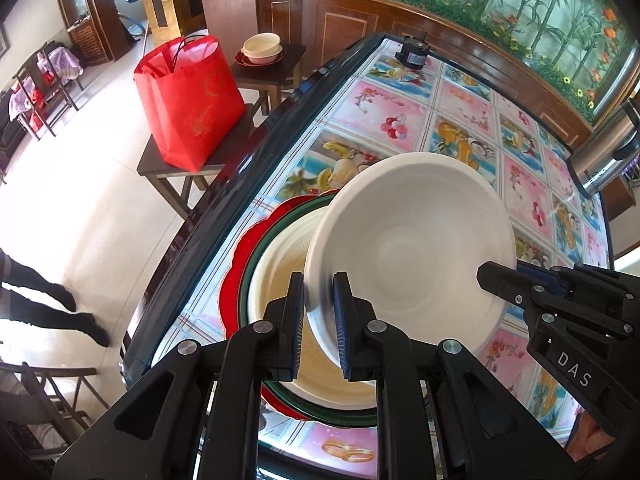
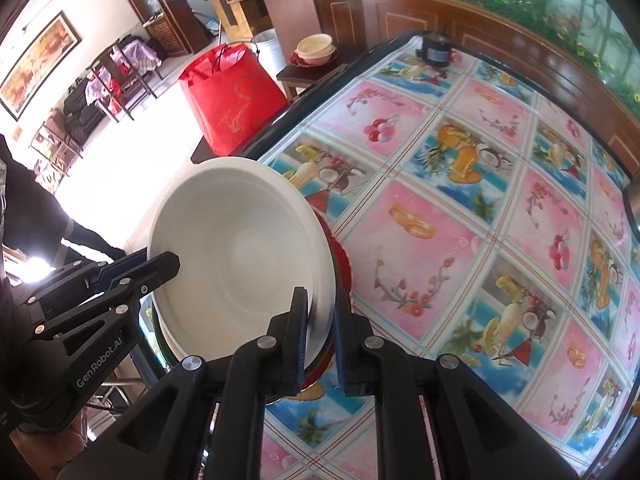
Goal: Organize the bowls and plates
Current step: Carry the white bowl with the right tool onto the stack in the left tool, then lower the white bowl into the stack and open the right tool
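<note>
I had the white bowl [image 1: 412, 248] pinched by its rim on both sides: my left gripper [image 1: 320, 320] clamped one edge, my right gripper [image 2: 320, 328] the opposite edge, jaws pressed tight on the thin lip. The bowl hung tilted and empty, just above the stack under my fingers. That stack sat on the table [image 2: 460, 208]: a cream bowl [image 1: 280, 280] inside a green plate [image 1: 256, 248], on a scalloped red plate [image 1: 234, 276]. The cream bowl held nothing I could see; my own fingers and the white bowl covered most of it. Beyond, a red bag [image 1: 188, 100] stood on a stool, contents hidden.
</note>
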A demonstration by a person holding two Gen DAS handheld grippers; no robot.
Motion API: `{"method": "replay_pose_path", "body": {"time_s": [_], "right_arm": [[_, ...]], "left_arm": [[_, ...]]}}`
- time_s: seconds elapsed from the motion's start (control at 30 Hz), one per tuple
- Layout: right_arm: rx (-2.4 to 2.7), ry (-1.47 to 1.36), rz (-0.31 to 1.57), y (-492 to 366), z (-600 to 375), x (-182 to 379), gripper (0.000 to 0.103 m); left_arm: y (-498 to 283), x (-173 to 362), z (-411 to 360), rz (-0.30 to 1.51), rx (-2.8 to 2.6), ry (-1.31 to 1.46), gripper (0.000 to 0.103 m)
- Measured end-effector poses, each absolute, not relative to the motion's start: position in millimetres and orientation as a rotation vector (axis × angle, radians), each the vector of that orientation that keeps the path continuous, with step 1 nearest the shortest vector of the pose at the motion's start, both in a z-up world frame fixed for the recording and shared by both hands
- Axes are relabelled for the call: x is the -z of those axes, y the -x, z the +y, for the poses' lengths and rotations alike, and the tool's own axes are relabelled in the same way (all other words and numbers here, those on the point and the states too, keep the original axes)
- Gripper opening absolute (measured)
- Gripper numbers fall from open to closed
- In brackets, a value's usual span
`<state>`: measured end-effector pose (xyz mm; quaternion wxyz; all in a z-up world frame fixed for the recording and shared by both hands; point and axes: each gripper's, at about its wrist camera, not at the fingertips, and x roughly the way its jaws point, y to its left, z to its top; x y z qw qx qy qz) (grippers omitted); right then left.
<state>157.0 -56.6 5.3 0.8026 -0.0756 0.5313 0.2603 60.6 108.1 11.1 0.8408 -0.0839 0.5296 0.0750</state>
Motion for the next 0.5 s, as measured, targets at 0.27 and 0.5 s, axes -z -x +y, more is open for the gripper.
{"method": "replay_pose_path", "body": {"time_s": [0.27,0.5], "right_arm": [[-0.562,0.197,1.155,-155,-46,3,0.012],[-0.561,0.229,1.166,-155,-38,10,0.012]], "left_arm": [[-60,0,113,1.144,-0.169,0.175,0.015],[-62,9,116,1.16,-0.177,0.179,0.015]]}}
